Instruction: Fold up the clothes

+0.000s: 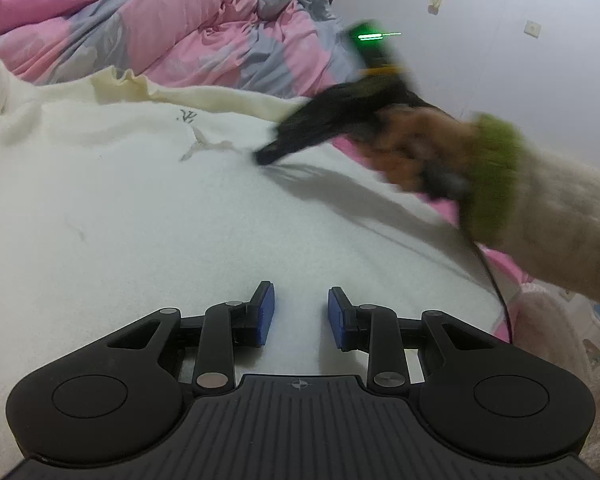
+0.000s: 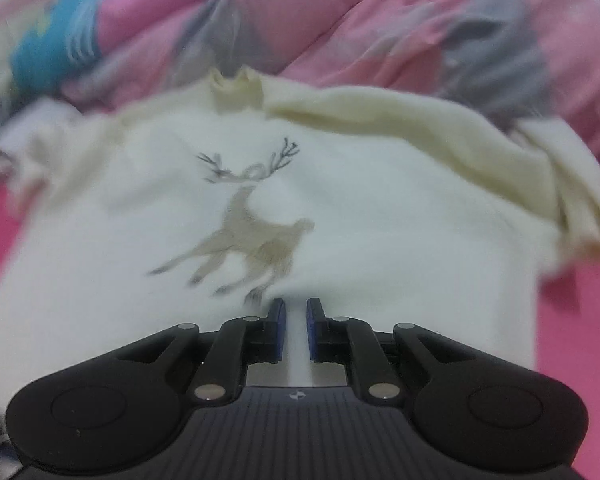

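Bed: rumpled pink-and-grey quilt (image 1: 188, 28) at twelve o'clock.
Sweater: white fleece sweater with a deer print (image 2: 256, 232) lies flat on the pink sheet (image 2: 580, 320).
Left gripper (image 1: 301, 312): jaws partly open, holding nothing, over the sweater.
Right gripper (image 2: 296, 328): jaws nearly closed, a narrow gap; whether cloth is pinched, cannot tell.

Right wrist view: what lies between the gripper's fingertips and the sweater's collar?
Only the white sweater front with its deer print; no other item lies between right gripper and collar.
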### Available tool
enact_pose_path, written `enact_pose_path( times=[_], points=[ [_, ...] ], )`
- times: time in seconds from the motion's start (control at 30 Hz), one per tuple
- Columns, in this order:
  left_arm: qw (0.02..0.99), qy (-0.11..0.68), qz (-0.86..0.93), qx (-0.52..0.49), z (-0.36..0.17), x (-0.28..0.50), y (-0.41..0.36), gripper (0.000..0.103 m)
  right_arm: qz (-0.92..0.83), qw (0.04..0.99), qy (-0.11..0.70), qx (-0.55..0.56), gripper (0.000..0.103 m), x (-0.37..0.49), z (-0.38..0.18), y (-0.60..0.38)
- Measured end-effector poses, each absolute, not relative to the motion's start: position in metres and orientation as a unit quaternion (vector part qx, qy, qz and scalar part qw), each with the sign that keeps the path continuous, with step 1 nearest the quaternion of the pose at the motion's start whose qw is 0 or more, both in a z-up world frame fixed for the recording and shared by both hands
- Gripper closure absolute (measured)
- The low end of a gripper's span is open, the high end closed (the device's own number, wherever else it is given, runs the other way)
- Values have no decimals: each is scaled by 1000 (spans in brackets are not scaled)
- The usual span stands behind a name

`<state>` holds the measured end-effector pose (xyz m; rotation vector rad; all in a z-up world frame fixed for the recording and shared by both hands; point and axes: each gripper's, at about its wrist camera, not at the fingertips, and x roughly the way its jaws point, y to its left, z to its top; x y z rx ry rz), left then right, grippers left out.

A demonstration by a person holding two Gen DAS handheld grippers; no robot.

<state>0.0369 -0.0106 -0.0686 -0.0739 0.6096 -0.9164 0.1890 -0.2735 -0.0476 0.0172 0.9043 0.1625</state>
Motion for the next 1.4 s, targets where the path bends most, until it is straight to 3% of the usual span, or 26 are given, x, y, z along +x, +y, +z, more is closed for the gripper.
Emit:
enact_pose_path(
  times=[0.1,0.23,0.4,0.67,0.77,0.9,1.07,1.2,1.3,1.4],
  points=[
    [854,286,-434,-32,-68,34,-11,73,64,897,432,68,103,240,-60,-278],
    [853,286,-435,-34,-66,33,-11,73,56,896,420,132,103,241,-47,-293],
    [852,286,-438,-35,-65,35,-11,70,97,901,413,93,90,204,-24,-269],
    [853,280,-438,-31,-66,33,-12,70,108,900,420,48,91,294,-63,-215],
    [853,280,-439,-31,-66,33,-12,70,67,919,373,110,89,308,-46,-241],
    [854,278,-438,-31,-66,33,-12,70,54,909,369,188,88,266,-16,-294],
    [855,275,-439,-30,-68,33,-12,68,-5,917,392,77,86,190,-4,-326],
    [854,272,-443,-35,-69,34,-11,68,-84,896,427,87,90,215,-38,-367],
    [854,273,-442,-36,-69,34,-11,68,-93,897,383,201,95,224,-39,-414],
    [855,275,-439,-34,-68,34,-12,68,-90,888,351,282,91,193,-23,-443]
  ],
)
